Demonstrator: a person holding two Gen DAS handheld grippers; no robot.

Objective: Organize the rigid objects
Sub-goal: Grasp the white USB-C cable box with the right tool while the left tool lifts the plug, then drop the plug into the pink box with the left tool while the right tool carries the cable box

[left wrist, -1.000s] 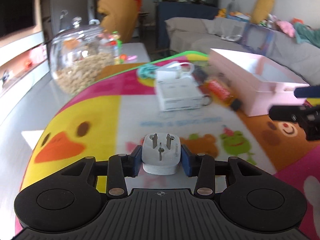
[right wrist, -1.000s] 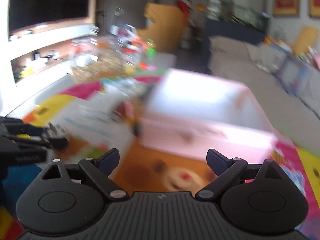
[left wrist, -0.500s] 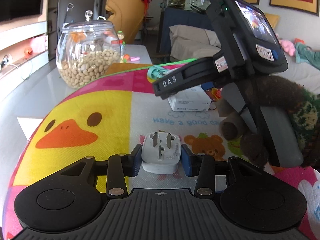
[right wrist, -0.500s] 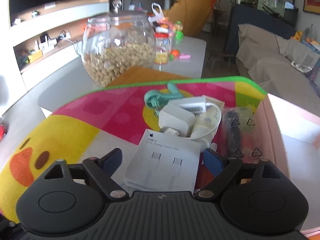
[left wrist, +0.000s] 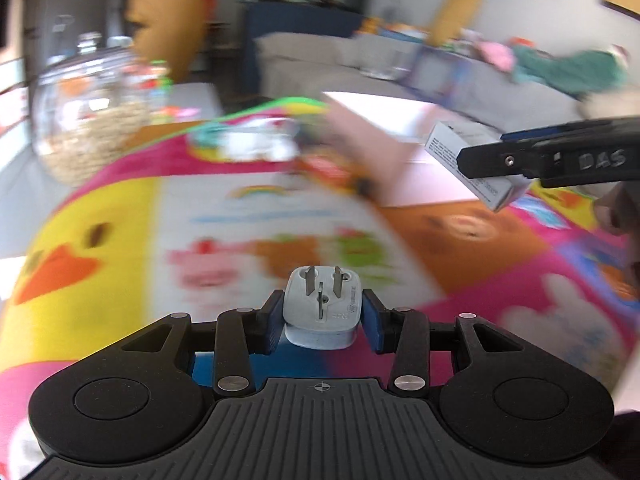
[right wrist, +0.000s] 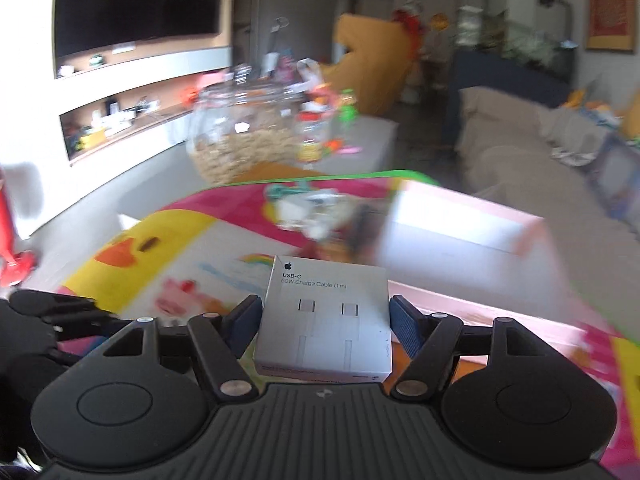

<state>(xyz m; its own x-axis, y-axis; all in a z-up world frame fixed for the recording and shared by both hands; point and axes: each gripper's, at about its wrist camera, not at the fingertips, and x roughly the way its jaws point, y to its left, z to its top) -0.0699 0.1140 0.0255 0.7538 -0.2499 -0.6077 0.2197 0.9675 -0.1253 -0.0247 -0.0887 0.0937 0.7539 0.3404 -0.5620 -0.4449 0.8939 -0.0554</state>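
The right gripper point(right wrist: 324, 320), open half a second ago, is now gripping the cable box point(right wrist: 326, 316) aloft near the pink bin point(right wrist: 460, 232). The left gripper point(left wrist: 320, 314) is still clamping the plug point(left wrist: 320, 304); binning both likely follows.

White plug adapter point(left wrist: 319, 307), white cable box point(right wrist: 325, 322) with grey print, pale pink box point(left wrist: 394, 148); mat point(left wrist: 120, 216) yellow, pink, orange, cartoon animals.

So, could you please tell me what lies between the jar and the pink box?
In the right wrist view, a blurred clutter pile lies on the mat between jar and pink box.
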